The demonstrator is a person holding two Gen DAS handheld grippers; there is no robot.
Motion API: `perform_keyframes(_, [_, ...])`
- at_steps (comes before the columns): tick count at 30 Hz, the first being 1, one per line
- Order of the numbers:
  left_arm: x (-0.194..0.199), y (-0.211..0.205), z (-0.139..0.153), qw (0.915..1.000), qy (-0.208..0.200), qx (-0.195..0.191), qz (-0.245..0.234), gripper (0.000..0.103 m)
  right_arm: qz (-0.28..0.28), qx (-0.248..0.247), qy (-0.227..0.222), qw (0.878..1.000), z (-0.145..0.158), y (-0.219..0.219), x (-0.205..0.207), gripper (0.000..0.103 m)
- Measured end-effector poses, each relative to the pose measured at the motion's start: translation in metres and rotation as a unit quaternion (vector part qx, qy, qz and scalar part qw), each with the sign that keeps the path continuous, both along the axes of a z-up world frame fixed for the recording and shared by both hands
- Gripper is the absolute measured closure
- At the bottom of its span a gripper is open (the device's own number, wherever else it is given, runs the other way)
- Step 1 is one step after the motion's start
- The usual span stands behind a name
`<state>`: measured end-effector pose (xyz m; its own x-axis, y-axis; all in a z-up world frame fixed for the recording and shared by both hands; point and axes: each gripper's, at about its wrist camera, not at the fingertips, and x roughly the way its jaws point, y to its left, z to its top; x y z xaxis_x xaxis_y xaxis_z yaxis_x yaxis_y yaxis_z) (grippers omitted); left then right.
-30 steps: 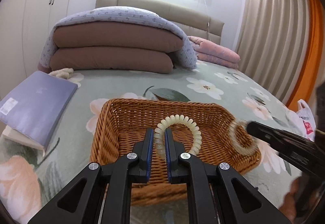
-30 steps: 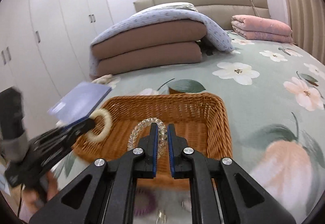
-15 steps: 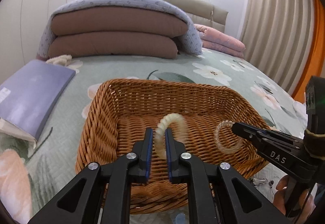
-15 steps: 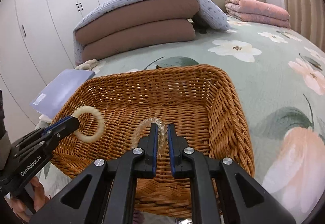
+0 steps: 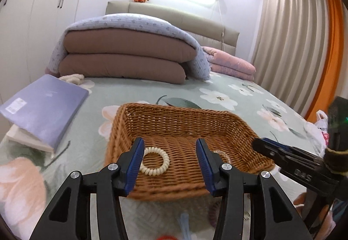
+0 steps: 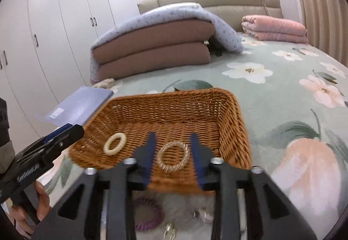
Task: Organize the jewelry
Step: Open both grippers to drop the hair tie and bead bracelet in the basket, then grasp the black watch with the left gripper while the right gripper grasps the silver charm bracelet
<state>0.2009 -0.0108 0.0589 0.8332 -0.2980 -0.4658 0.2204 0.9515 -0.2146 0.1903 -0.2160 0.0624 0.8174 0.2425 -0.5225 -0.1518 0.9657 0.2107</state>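
Carried everything on a green floral bed (image 5: 152,89): wicker basket (image 5: 180,113) near, lavender book (image 5: 43,107) far left, folded brown quilts (image 5: 124,59) far back, pink blanket (image 5: 230,64) far right, purple coil ring (image 6: 148,213) nearest.

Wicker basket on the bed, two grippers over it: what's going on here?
A person with a gripper in each hand is sorting jewelry into the wicker basket. Both grippers are open and hold nothing: the left gripper hangs over a cream coil bracelet, the right gripper over a clear beaded bracelet. Both bracelets lie on the basket floor. A purple coil ring waits outside, on the bed.
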Motion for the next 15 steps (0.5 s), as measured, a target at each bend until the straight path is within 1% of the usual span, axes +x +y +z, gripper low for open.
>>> perform_keyframes(3, [-0.028,0.013,0.009,0.9999,-0.003,-0.012,-0.004,0.052,0.002,-0.008,-0.018,1.000,0.009,-0.002,-0.039,0.061])
perform_keyframes(5, [-0.051,0.023,0.009,0.9999,-0.001,-0.012,0.004,0.052,0.009,-0.012,-0.024,1.000,0.011,-0.004,-0.064,0.060])
perform_keyframes(6, [-0.061,0.026,0.007,0.9999,0.003,-0.013,0.005,0.052,0.011,-0.015,-0.025,1.000,0.011,-0.005,-0.077,0.060])
perform_keyframes(8, [-0.084,0.032,0.000,0.9995,0.025,-0.015,0.012,0.052,0.011,-0.019,-0.028,0.999,0.008,-0.008,-0.099,0.060])
perform_keyframes(10, [-0.100,0.033,-0.009,0.9988,0.039,-0.026,0.016,0.052,0.008,-0.023,-0.032,0.999,0.004,-0.011,-0.115,0.060])
perform_keyframes(13, [-0.122,0.025,-0.027,0.9972,0.057,-0.048,-0.002,0.052,-0.009,-0.030,-0.034,0.999,-0.008,-0.017,-0.128,0.060])
perform_keyframes(14, [-0.125,0.020,-0.032,0.9967,0.066,-0.047,-0.008,0.052,-0.013,-0.025,-0.026,0.999,-0.013,-0.021,-0.128,0.060])
perform_keyframes(15, [-0.126,0.013,-0.038,0.9960,0.079,-0.039,-0.014,0.052,-0.013,-0.015,-0.012,1.000,-0.018,-0.026,-0.126,0.060])
